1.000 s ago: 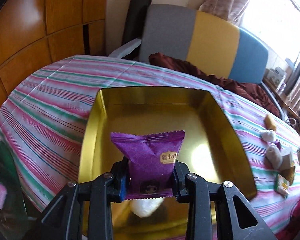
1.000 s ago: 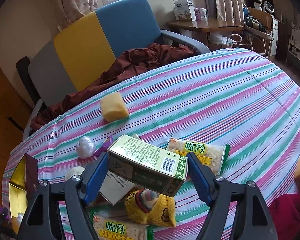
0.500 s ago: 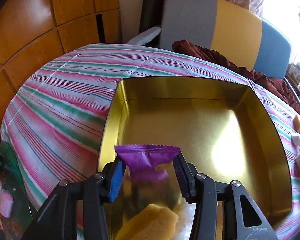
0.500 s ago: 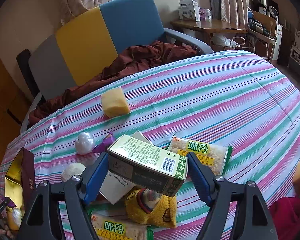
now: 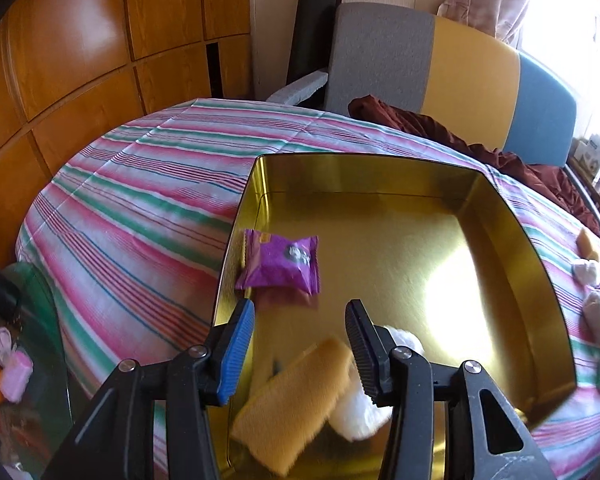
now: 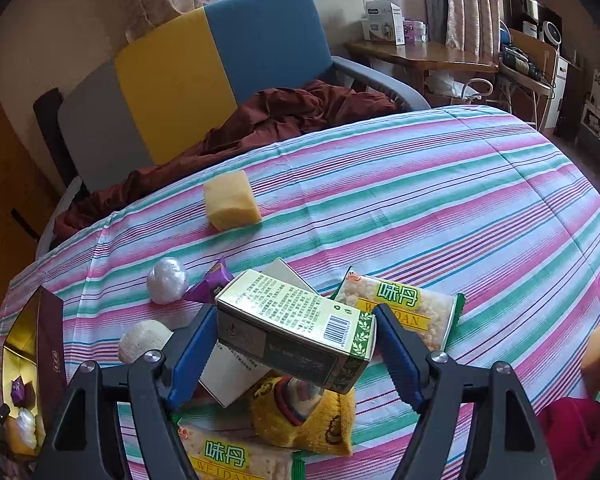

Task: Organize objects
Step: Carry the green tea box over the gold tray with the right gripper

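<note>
In the left wrist view my left gripper (image 5: pixel 300 340) is open and empty above the gold tin (image 5: pixel 500 208). A purple snack packet (image 5: pixel 280 266) lies in the tin by its left wall, just beyond the fingertips. A yellow sponge block (image 5: pixel 296 404) and a white ball (image 5: pixel 364 404) lie in the tin's near corner under the gripper. In the right wrist view my right gripper (image 6: pixel 294 334) is shut on a green-and-white carton (image 6: pixel 292 324), held above the pile of snacks.
On the striped tablecloth (image 6: pixel 440 184) lie a yellow sponge block (image 6: pixel 231 200), a white ball (image 6: pixel 167 280), two rice-cracker packets (image 6: pixel 404 308), a yellow pouch (image 6: pixel 304 416) and a white box (image 6: pixel 232 372). The tin shows at the far left (image 6: pixel 20 344). A sofa (image 6: pixel 220 64) stands behind the table.
My left gripper opened and let go of the purple packet, which now lies in the tin by the left wall. The right gripper still holds the carton and barely moved.
</note>
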`<state>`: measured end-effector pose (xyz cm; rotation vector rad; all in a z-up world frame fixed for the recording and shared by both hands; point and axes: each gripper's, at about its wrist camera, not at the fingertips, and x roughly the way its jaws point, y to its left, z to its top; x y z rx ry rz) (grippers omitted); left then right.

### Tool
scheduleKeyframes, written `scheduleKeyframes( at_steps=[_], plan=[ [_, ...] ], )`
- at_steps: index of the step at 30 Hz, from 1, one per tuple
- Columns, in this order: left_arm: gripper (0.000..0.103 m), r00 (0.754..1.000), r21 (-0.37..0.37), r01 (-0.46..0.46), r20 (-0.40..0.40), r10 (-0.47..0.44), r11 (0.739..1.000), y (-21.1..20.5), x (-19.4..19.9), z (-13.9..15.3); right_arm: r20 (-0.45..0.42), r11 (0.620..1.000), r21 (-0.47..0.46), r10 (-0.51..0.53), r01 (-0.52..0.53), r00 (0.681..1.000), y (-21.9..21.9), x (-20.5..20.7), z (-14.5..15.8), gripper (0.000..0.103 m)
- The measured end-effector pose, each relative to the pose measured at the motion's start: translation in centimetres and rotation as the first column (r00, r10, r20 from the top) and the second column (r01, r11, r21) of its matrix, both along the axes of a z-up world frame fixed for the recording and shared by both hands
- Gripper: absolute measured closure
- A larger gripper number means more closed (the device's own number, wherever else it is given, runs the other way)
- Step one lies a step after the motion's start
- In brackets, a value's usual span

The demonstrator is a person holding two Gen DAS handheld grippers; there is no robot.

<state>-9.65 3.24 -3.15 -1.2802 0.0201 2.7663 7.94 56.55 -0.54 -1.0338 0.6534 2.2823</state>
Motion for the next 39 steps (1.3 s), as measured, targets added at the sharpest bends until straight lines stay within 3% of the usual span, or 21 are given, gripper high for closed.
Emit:
scheduleKeyframes(
  at_steps=[13, 21, 25, 31, 39],
  plan=[
    [0.055, 0.997, 0.029, 0.034, -0.064, -0.032, 0.999, 0.5, 4.6, 2.7, 0.015, 0.999, 0.031, 0.036, -0.037, 0.999, -1.3, -0.4, 0.2, 0.024],
    [0.051, 0.993, 0.026, 0.057, -0.105, -0.054, 0.998, 0.6, 6.0, 3.9, -0.026, 0.982, 0.033, 0.185, -0.184, 0.982, -7.4, -2.6, 1.6, 0.024],
    [0.050, 0.994, 0.031, 0.050, -0.102, -0.047, 0.998, 0.1, 6.2, 3.8, -0.060, 0.943, 0.012, 0.332, -0.332, 0.942, -13.2, -5.3, 2.8, 0.024],
    [0.047, 0.996, 0.045, 0.015, -0.090, -0.011, 0.999, -1.5, 6.0, 3.5, -0.085, 0.831, -0.043, 0.549, -0.554, 0.831, -23.3, -10.1, 3.2, 0.024],
    [0.040, 0.996, 0.052, -0.047, -0.069, 0.050, 0.998, -4.2, 6.0, 2.6, -0.038, 0.705, -0.117, 0.700, -0.699, 0.713, -34.3, -16.3, 0.4, 0.024]
  ],
)
